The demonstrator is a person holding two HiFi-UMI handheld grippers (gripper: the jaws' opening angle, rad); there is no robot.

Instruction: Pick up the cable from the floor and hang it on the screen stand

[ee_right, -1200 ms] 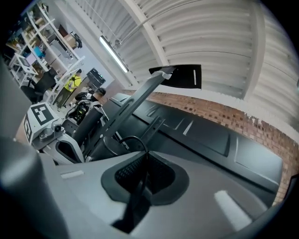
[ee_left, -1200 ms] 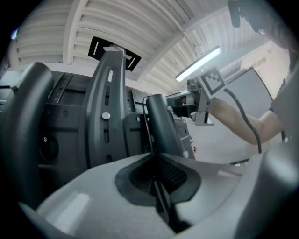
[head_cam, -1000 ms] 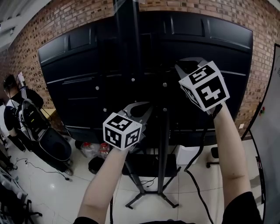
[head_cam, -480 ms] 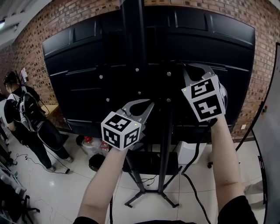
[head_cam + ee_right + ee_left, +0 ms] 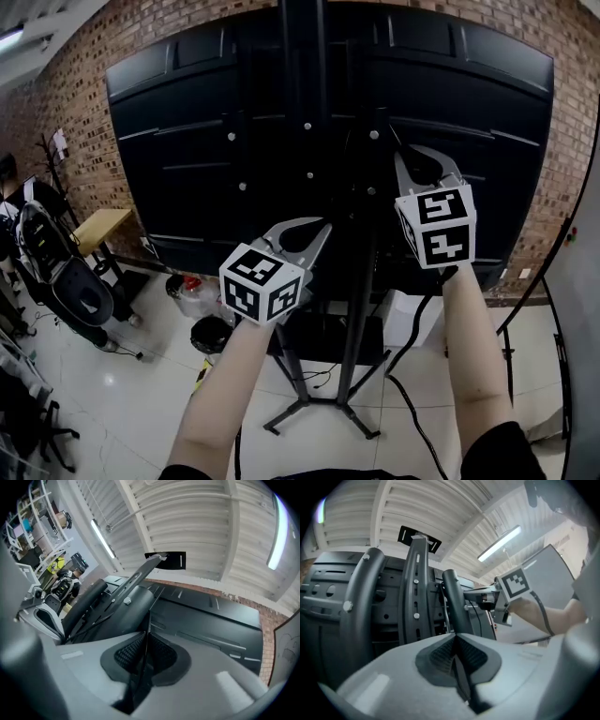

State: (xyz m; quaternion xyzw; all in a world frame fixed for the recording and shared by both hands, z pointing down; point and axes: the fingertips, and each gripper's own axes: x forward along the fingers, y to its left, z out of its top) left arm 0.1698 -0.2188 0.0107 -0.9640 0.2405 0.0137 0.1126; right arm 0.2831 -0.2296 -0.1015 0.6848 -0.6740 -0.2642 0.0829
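Note:
The screen's black back (image 5: 187,141) fills the head view, carried on a black stand post (image 5: 302,56) with legs on the floor (image 5: 352,375). My right gripper (image 5: 401,155) is raised against the screen's back, right of the post. Its jaws are opening, with a thin black strand of cable (image 5: 147,620) between the pads of the right gripper (image 5: 146,634). A black cable (image 5: 405,352) hangs beside my right forearm down to the floor; its upper end is hidden. My left gripper (image 5: 322,227) is shut and empty, lower and left of the post; the left gripper (image 5: 454,637) faces the stand's uprights.
A wheeled chair (image 5: 66,281) and a yellow-topped table (image 5: 98,225) stand at the left. Bottles (image 5: 192,286) and a black bin (image 5: 211,333) sit on the floor under the screen. A white box (image 5: 403,319) is behind the stand, a whiteboard (image 5: 577,328) at the right.
My right gripper has come down a little along the screen's back. The left gripper has barely moved. The person at the far left has gone out of sight.

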